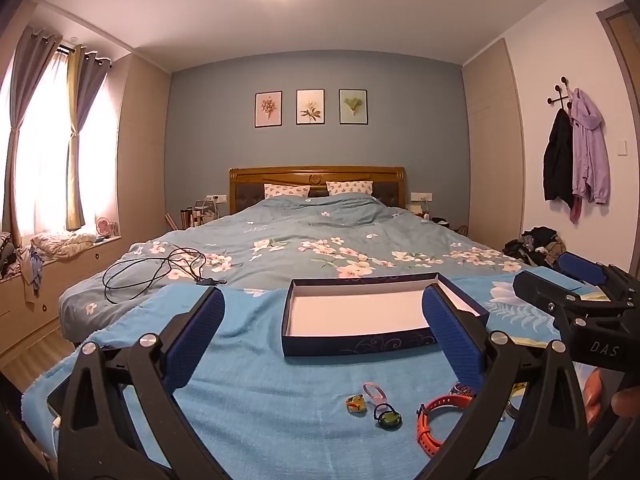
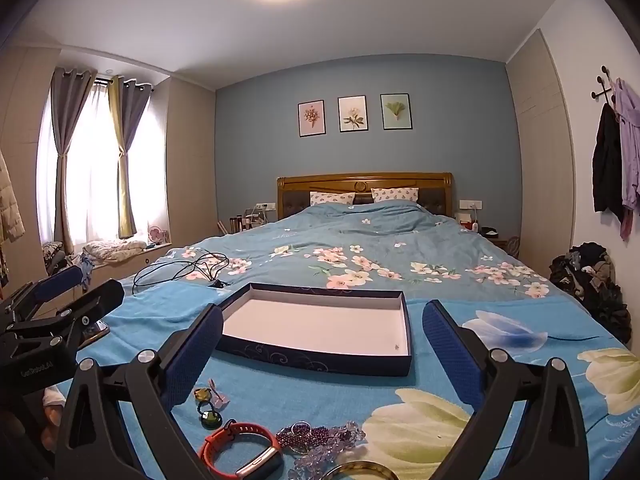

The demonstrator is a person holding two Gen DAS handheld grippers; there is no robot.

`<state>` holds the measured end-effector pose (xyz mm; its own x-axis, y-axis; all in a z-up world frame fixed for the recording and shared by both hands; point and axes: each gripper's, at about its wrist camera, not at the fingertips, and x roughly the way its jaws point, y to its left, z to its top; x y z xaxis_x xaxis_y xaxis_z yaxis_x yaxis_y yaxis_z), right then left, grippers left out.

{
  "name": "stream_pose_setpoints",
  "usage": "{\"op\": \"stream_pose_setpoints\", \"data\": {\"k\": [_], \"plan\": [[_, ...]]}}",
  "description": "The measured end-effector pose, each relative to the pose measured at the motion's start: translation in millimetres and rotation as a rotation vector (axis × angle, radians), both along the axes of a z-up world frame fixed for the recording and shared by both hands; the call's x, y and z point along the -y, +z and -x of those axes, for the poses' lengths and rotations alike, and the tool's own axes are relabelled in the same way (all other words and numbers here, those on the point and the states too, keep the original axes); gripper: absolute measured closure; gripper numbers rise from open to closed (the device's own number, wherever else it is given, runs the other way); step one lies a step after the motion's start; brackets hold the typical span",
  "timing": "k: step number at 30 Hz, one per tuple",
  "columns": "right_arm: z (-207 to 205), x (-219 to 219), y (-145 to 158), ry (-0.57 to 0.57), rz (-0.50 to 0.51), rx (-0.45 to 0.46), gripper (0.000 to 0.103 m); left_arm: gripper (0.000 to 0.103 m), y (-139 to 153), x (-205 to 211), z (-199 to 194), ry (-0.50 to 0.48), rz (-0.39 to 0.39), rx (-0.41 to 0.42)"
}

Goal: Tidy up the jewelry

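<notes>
Right wrist view: empty box (image 2: 320, 332) at centre, ready for jewelry; orange watch (image 2: 240, 450) lower centre; both tools (image 2: 320, 344) wide open, holding nothing.

Both tongs, left (image 1: 322, 334) and right (image 2: 322, 346), gape wide and hold nothing, side by side, tipped slightly downward.

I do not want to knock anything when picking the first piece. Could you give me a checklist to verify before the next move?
1. Left gripper open, nothing held: ok.
2. Right gripper open, nothing held: ok.
3. Box open and nothing in it except a tiny speck: ok.
4. Orange watch lies apart from the green ring: ok.
5. Purple beads free of tangles: cannot tell.
</notes>
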<state>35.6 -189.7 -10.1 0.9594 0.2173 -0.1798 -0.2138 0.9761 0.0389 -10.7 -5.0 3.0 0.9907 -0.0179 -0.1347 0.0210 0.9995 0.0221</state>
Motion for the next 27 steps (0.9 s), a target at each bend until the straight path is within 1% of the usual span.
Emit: {"op": "stream_pose_setpoints", "data": {"k": [27], "plan": [[1.4,2.8,1.1,0.005,-0.014,0.007,0.007,0.006,2.6,-1.5,7.7,-0.007,0.007,-0.001]]}}
